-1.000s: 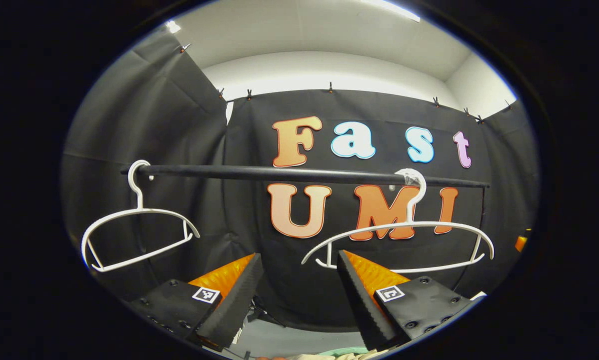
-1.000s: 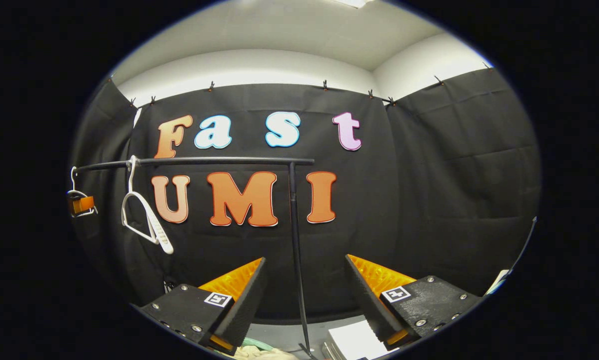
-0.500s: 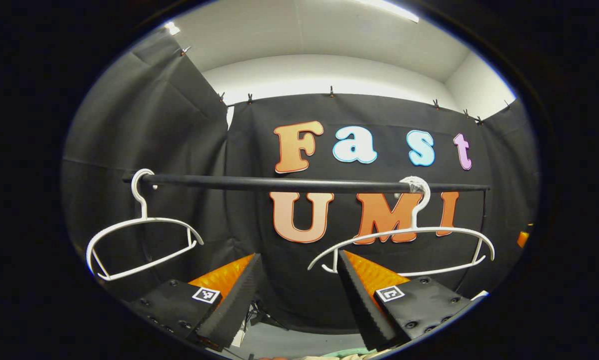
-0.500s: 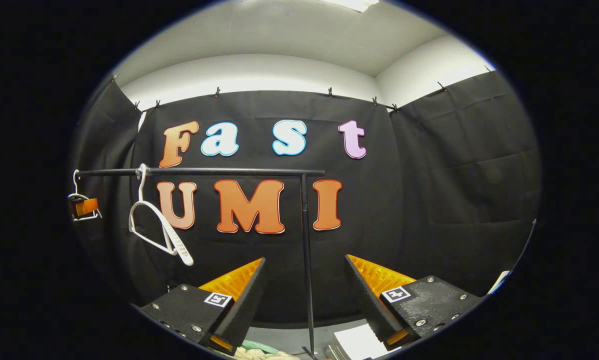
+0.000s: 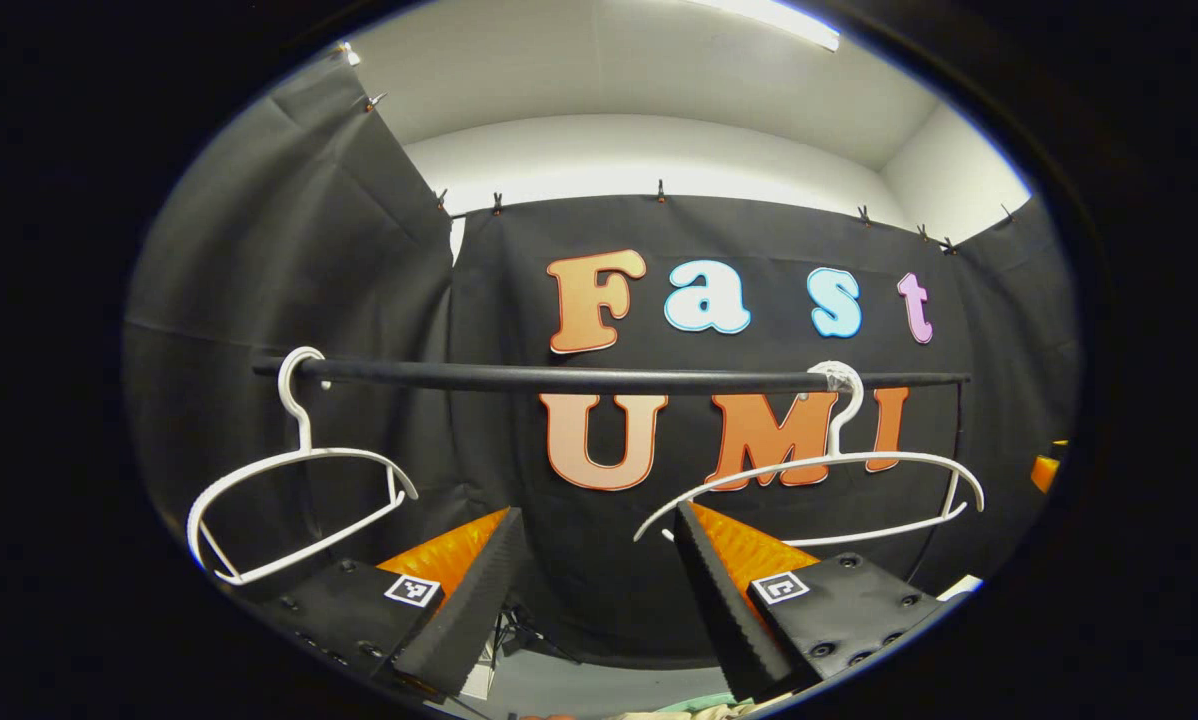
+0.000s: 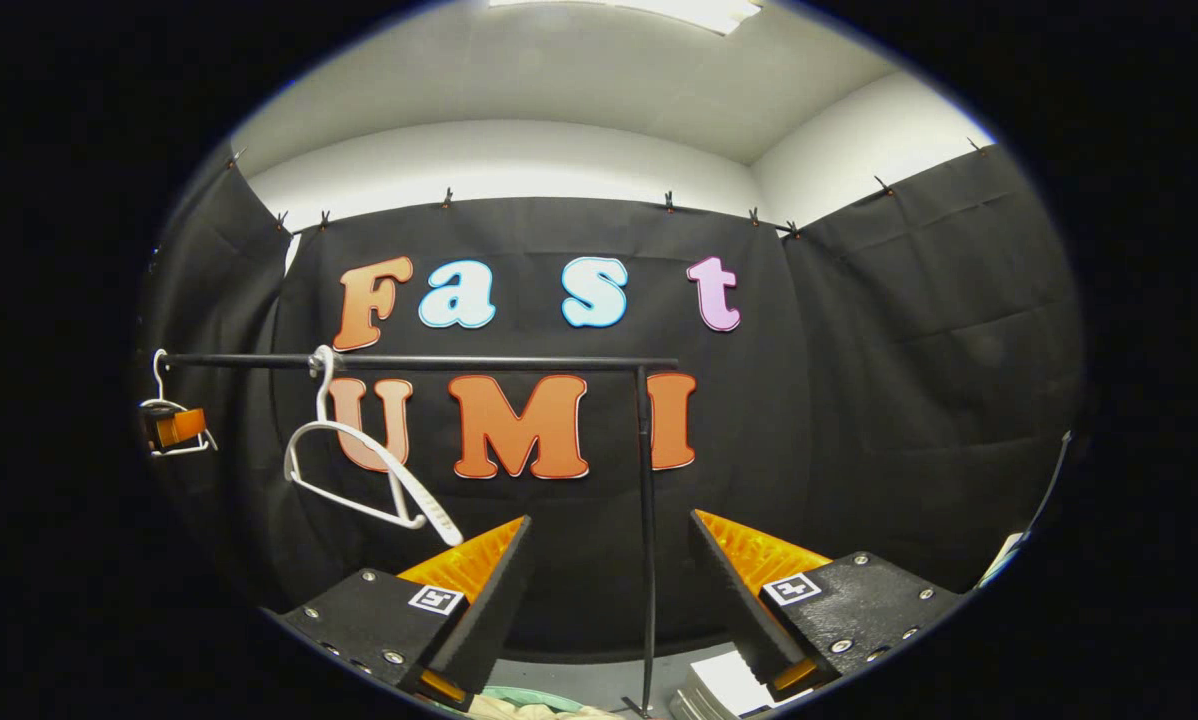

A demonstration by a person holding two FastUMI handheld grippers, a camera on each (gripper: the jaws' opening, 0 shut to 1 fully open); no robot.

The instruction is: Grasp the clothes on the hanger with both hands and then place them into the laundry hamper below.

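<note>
In the left gripper view we see the left gripper (image 5: 591, 580) with its fingers spread wide and nothing between them; beyond it a black rail (image 5: 599, 378) runs level across the booth, and two bare white hangers hang from it, the left hanger (image 5: 294, 480) near the rail's left end and the right hanger (image 5: 824, 480) near its right end. In the right gripper view the right gripper (image 6: 609, 590) likewise stands spread and empty; the same rail (image 6: 419, 361) meets an upright black post (image 6: 647, 520), which passes between the fingers farther back. At the bottom edge of the left gripper view we find the clothes (image 5: 704, 711), pale fabric lying low beside a pale green rim of the laundry hamper (image 5: 684, 703); the right gripper view shows the same fabric (image 6: 519, 708) and rim (image 6: 529, 693) below its fingers, well under the hangers.
</note>
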